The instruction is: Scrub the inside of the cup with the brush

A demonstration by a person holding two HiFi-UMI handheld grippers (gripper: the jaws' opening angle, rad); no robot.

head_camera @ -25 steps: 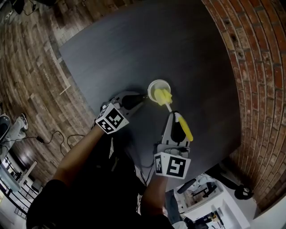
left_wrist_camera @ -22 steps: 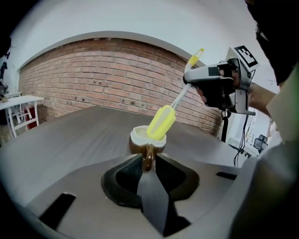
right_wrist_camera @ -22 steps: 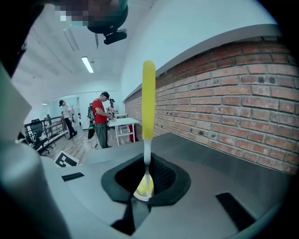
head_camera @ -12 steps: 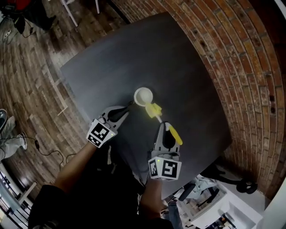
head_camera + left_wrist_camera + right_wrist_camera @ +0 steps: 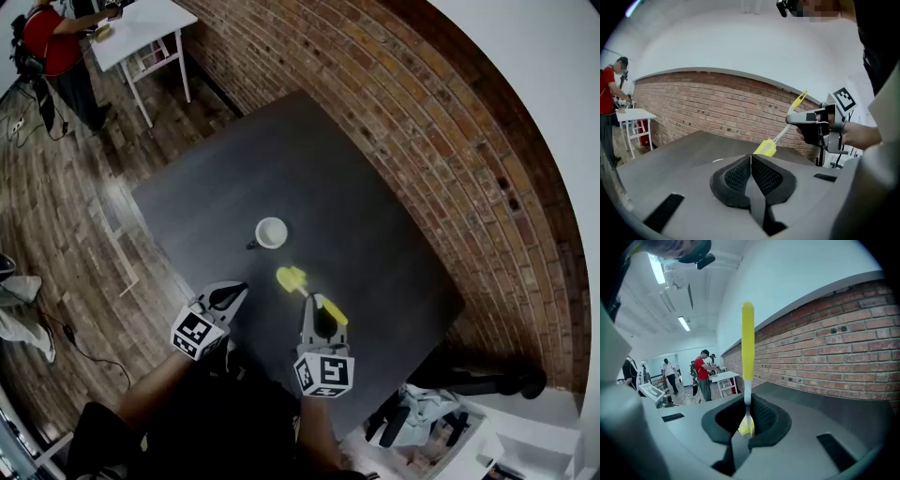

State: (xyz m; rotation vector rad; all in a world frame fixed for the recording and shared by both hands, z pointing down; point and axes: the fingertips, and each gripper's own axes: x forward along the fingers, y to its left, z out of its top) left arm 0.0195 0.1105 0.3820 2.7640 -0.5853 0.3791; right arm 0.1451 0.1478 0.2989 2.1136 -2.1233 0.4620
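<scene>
We hold brush (image 5: pixel 291 277) short of cup (image 5: pixel 271 232).
R tool (image 5: pixel 314 302) grips its handle, head aimed at cup beyond; L tool (image 5: pixel 236 292) shut, empty.

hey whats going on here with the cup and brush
A person holds a gripper in each hand. The right gripper is shut on the brush, which is up in the air, out of the cup. The left gripper is shut and empty. The cup stands alone on the table, beyond both grippers.
</scene>
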